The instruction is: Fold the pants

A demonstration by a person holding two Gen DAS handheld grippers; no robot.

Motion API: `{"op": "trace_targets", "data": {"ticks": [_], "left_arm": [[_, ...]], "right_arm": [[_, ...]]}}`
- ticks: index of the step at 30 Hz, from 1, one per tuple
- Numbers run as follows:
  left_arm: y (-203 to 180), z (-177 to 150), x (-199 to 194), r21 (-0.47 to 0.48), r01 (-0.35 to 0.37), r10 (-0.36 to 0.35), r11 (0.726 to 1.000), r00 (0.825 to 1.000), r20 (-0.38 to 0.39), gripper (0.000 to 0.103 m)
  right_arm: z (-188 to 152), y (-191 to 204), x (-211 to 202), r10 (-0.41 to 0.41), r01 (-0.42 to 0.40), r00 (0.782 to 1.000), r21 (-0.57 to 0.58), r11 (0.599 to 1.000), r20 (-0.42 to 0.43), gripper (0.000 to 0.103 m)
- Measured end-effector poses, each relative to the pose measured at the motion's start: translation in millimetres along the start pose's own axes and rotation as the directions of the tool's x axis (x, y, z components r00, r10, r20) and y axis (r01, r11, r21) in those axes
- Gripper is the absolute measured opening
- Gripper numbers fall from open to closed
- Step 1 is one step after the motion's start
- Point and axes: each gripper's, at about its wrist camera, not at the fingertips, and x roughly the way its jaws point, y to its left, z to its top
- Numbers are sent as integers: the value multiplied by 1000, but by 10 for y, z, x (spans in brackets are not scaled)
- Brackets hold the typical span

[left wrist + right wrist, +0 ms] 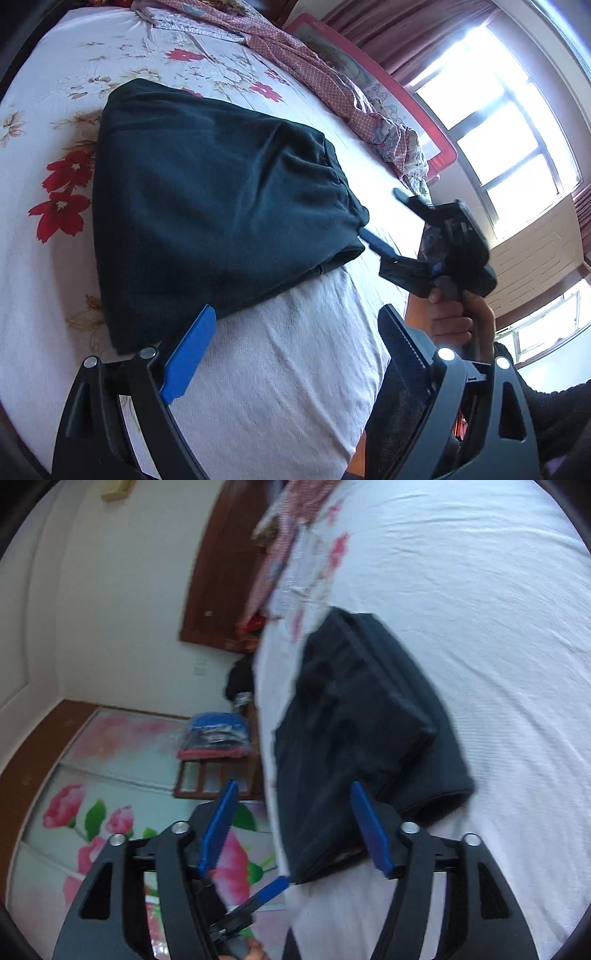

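Dark folded pants (207,206) on bed (295,369), left gripper (291,354) agape beside them, right gripper (295,827) seemingly apart, released.

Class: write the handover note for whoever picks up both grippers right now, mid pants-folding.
Left gripper: jaws open, empty, at the near edge of the pants.
Right gripper: jaws open at the bundle's corner, nothing clamped.
Pants: dark, folded into a compact bundle, flat on the white bedsheet.
Done: folds look made.
Left: probably only tidy the edges, then withdraw.
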Motion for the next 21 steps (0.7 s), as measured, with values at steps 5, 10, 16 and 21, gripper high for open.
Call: {"op": "trace_targets", "data": {"ticks": [5, 10, 16, 21], "left_arm": [[-16, -312, -346, -78, -193, 192, 978, 981, -18, 101], [17, -569, -364, -123, -540, 523, 833, 840, -147, 101], [-309, -657, -205, -79, -676, 669, 732, 736, -101, 101], [-506, -808, -102, -78, -744, 748, 663, 657, 90, 101]], "right_arm": [[-222, 99, -456, -158, 159, 987, -82, 984, 26, 82], [-584, 430, -523, -584, 570, 811, -278, 773, 39, 90], [-1299, 797, -124, -697, 670, 674, -601, 435, 247, 90], [-1709, 717, -19, -583, 702, 673, -641, 311, 455, 90]]}}
